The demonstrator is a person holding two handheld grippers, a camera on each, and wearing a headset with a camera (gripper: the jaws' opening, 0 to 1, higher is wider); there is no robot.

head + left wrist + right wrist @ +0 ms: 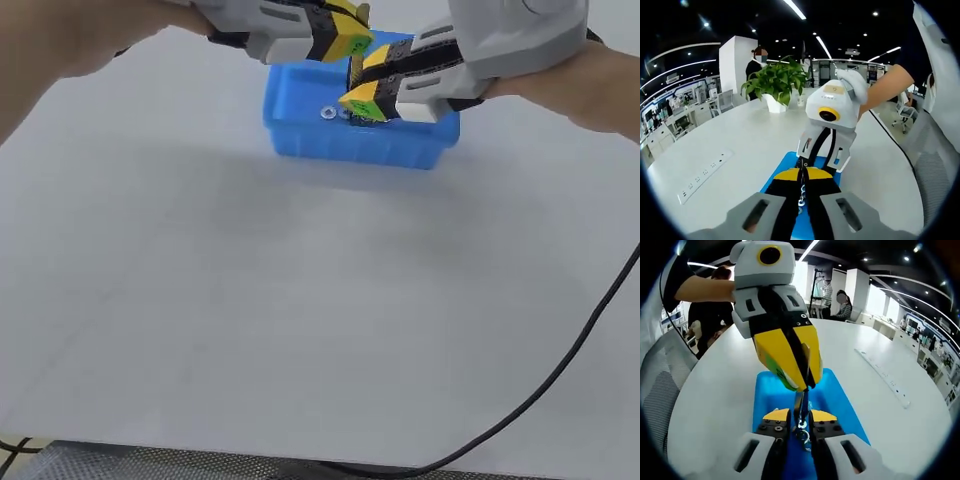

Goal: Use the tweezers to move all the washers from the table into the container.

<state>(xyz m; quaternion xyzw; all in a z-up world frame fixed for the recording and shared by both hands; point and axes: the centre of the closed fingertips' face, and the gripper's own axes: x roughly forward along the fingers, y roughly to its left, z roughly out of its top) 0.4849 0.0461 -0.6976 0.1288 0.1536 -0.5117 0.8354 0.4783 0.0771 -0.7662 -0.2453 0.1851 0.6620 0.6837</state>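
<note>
A blue container (400,150) stands on the white table, far from me, with a washer (328,113) lying inside it. Both grippers meet above it. My left gripper (354,45) comes in from the upper left and my right gripper (363,100) from the right. Thin metal tweezers (352,72) run between their yellow tips. In the right gripper view my right gripper (801,416) is shut on the tweezers (800,407), which reach up into the left gripper's tips (802,382) over the container (840,400). My left gripper (802,176) also grips the tweezers (801,194).
A black cable (560,370) crosses the table's near right corner. A power strip (702,175) is set into the table, and a potted plant (777,85) stands farther off. People sit at desks in the background. The near table surface (250,300) is bare.
</note>
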